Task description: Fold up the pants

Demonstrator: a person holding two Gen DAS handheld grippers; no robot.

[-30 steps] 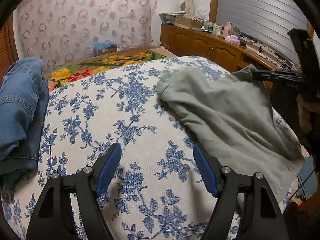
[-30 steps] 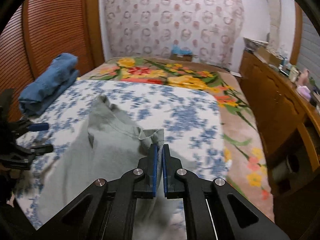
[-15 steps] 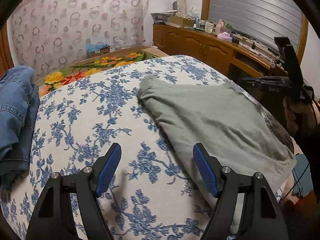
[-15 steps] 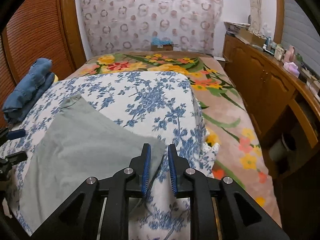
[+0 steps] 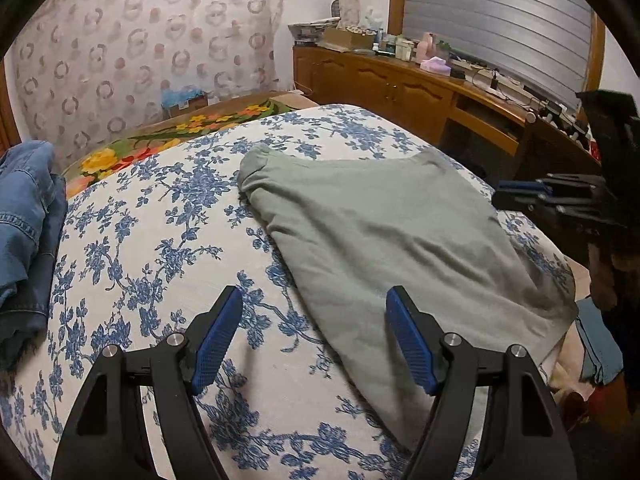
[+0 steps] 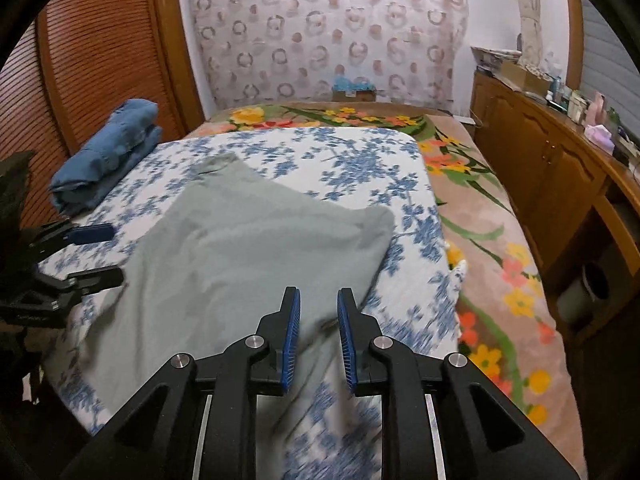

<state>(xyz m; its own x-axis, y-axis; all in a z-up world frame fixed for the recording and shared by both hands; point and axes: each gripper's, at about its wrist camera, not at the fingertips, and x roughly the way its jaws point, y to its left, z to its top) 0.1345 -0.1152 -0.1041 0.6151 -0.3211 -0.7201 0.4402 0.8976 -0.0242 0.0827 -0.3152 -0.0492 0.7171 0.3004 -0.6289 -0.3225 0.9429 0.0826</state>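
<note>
Grey-green pants (image 5: pixel 380 224) (image 6: pixel 248 248) lie flat and folded on the blue-flowered sheet (image 5: pixel 168 248) (image 6: pixel 360 160) of the bed. My left gripper (image 5: pixel 314 300) is open and hovers over the pants' near edge, with nothing between its blue pads. It also shows at the left of the right wrist view, left gripper (image 6: pixel 96 252). My right gripper (image 6: pixel 319 308) hangs above the pants' right edge. Its jaws are opening, a narrow gap between them, and the pads press on nothing. The cloth lies below them. In the left wrist view the right gripper (image 5: pixel 516 196) is at the far right.
Folded blue jeans (image 5: pixel 24 216) (image 6: pixel 108 160) lie at the bed's left side. A wooden sideboard (image 5: pixel 400 84) (image 6: pixel 540 168) with clutter runs along the right. A flowered blanket (image 6: pixel 480 248) covers the bed's far and right parts. Slatted wooden doors (image 6: pixel 80 60) stand on the left.
The right gripper has let go of the pants' corner, parted its jaws and drawn back. The lifted cloth now lies flat. The left gripper has shifted a little, staying open.
</note>
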